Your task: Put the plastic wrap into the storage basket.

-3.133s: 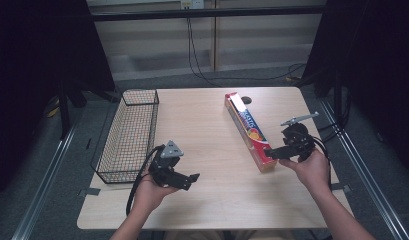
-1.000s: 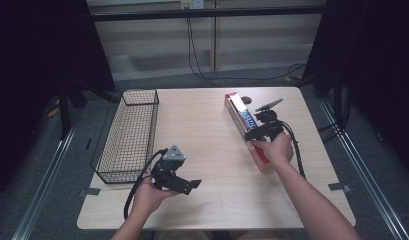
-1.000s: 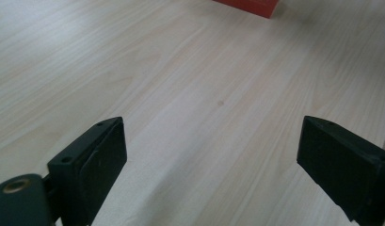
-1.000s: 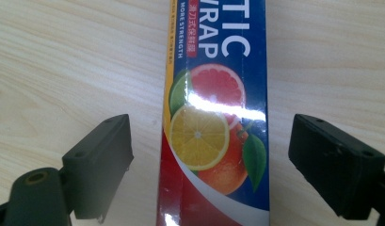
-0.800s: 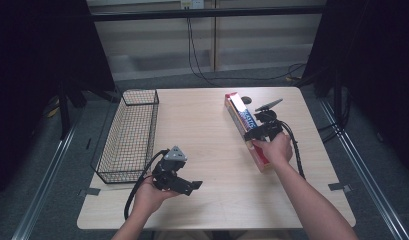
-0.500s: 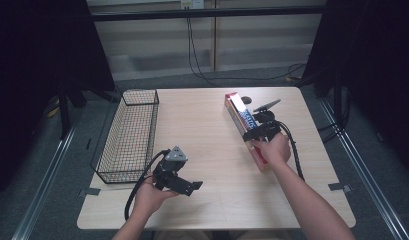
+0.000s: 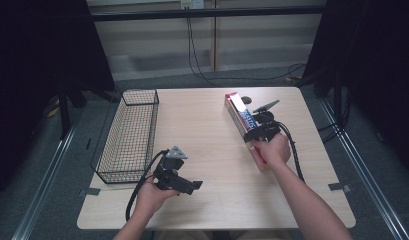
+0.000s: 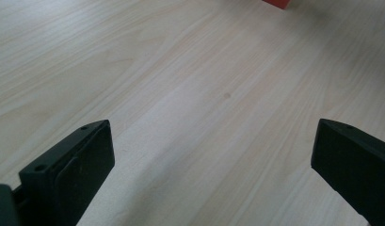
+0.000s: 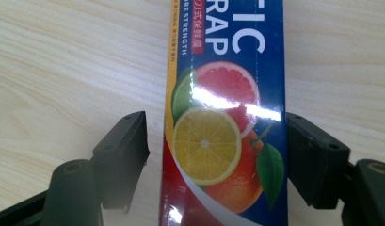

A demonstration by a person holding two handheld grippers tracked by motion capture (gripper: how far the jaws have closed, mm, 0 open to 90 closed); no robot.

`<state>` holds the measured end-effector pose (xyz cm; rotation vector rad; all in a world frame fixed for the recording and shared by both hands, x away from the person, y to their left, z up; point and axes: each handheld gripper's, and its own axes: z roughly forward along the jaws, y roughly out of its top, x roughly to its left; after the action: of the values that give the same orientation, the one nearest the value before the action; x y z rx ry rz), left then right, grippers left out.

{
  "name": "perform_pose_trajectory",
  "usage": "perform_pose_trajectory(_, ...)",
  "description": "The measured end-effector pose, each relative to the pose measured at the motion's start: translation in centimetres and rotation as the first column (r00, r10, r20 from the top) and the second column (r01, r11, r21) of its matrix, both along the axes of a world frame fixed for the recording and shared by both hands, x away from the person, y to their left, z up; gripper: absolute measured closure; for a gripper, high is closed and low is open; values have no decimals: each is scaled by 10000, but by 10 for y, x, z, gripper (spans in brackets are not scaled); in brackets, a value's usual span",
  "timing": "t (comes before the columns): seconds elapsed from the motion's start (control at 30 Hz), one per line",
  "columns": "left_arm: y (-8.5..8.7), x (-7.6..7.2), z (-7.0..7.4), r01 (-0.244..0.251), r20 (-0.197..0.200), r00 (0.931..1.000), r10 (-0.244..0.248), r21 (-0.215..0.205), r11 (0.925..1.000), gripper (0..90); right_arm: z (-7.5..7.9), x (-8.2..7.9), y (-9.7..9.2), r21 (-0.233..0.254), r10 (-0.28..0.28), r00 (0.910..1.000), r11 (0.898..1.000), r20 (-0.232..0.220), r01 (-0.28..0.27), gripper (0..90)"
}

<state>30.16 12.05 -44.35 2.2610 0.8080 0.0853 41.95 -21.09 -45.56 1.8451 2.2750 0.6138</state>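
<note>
The pale wooden counter carried a black wire basket along its left edge, and a long plastic-wrap box lay flat toward the right edge, running from the far side toward the person. The right gripper stood over the middle of this box. In the right gripper view its fingers had just been closing around the box; the right one looked to touch the blue side, while a thin strip of counter was visible between the left one and the box, so the grasp did not seem complete. The left gripper waited near the front edge, its fingers spread wide above bare wood with nothing between them. The risk, I think, was in the glossy and thin cardboard: if the fingers pressed unevenly, the box could rotate or slide on the counter, and a hold away from the middle could let one long end drop when lifted.
</note>
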Motion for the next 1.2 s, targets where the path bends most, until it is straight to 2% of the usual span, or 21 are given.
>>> perform_pose_trajectory(0.07,0,0,0,16,-14,10000,-16,-107,9999,0,0,0,0,-6,-14,10000,10000,-41,14,294)
perform_pose_trajectory(0.3,-1,-1,0,73,-129,9999,-72,24,10000,0,-2,1,0,-171,-108,9997,9998,-212,105,307)
perform_pose_trajectory(0.8,-1,-1,-1,111,-248,9996,-113,-80,9999,0,-8,3,0,-329,-63,9997,9994,-223,56,356)
perform_pose_trajectory(0.93,-1,0,-1,172,-288,9994,-171,12,9999,0,-8,5,0,-320,-107,9997,9994,-233,99,357)
perform_pose_trajectory(1.07,-2,-1,-2,147,-354,9993,-152,-165,9998,0,-9,6,0,-338,-122,9995,9994,-305,111,360)
perform_pose_trajectory(1.2,-2,0,-2,160,-415,9990,-166,-135,9998,0,-9,6,1,-364,-80,9996,9993,-262,71,379)
